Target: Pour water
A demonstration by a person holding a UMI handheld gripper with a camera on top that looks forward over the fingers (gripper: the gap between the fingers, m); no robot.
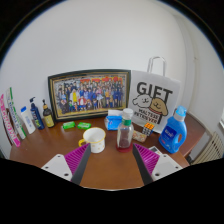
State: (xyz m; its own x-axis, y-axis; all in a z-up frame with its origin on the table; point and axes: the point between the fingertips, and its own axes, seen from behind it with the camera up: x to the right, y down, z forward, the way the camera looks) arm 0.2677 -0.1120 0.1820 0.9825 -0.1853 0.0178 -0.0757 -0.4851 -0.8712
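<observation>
The claw (113, 160) is spread wide and holds nothing, its purple pads (76, 157) low over the wooden surface (110, 172). Just ahead of the fingers stand a white cup (94, 139) and, right of it, a clear water bottle (125, 129). Beyond them a framed group photo (89, 95) and a white gift bag (156, 102) lean against the wall. A blue detergent bottle (174, 131) stands at the right.

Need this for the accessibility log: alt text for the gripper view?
The open two-finger gripper hovers over a brown wooden table, a white mug and a clear plastic water bottle just ahead of its fingers. Behind stand a framed group photo, a white GIFT paper bag and a blue detergent bottle.
</observation>
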